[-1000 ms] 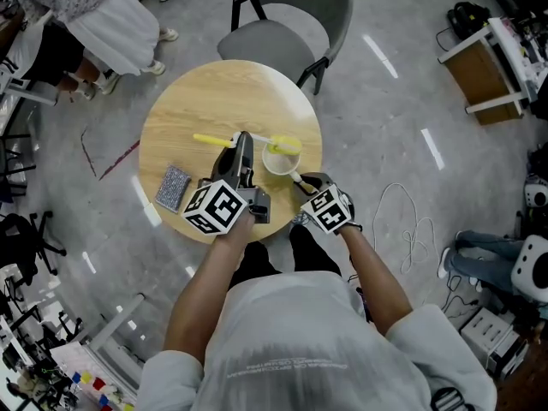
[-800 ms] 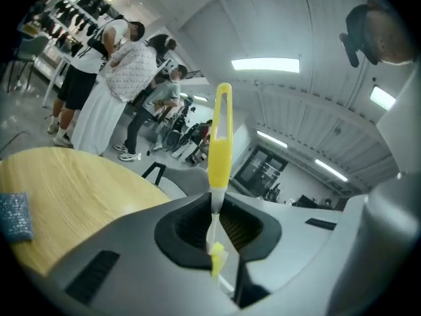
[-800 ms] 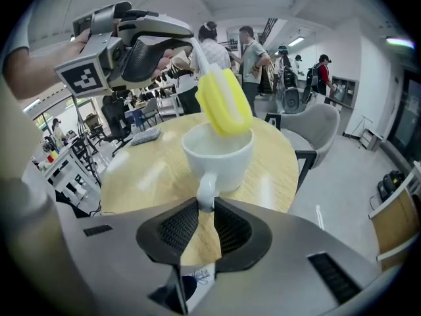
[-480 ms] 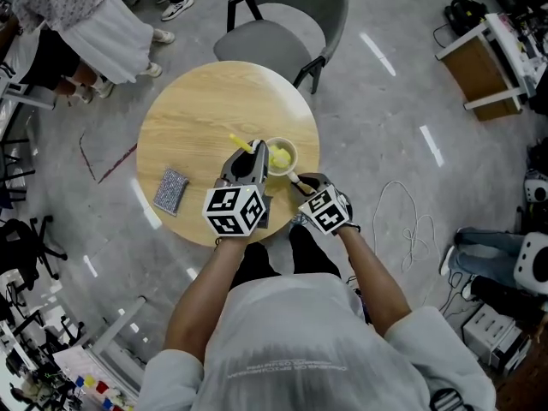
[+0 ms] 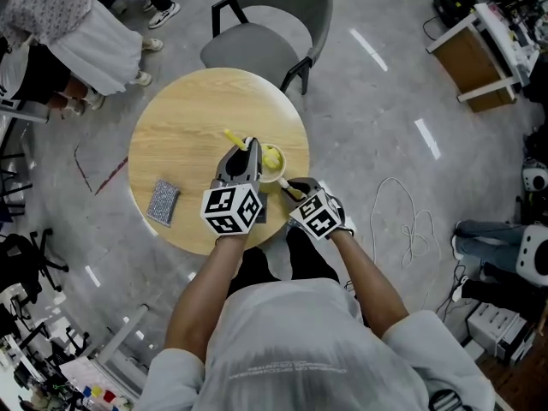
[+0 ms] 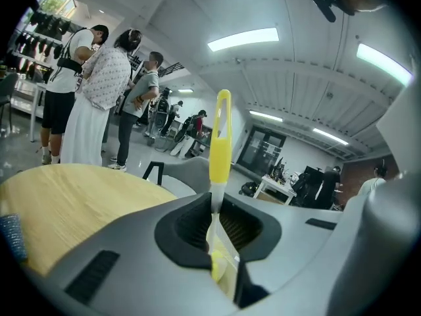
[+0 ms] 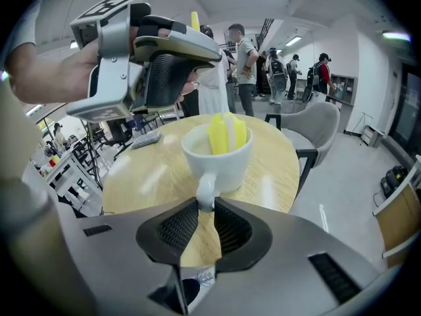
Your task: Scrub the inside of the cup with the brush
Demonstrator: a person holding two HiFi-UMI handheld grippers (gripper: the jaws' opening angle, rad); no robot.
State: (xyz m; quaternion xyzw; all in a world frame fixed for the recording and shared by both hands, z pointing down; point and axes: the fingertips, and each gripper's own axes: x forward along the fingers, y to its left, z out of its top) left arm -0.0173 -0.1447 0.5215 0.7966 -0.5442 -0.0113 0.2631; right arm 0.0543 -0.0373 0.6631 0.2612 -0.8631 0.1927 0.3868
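Right gripper (image 7: 205,206) is clamped on the handle of the white cup (image 7: 217,153), which stands near the round table's (image 5: 171,135) edge. Left gripper (image 6: 217,209) pinches the yellow brush (image 6: 219,143) stem, head inside the cup. Grey chair (image 5: 257,37) beyond.

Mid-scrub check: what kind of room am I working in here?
Probably an open lab or workshop hall, not a kitchen: a round wooden table on a bare concrete floor, a bench of equipment and people standing about.
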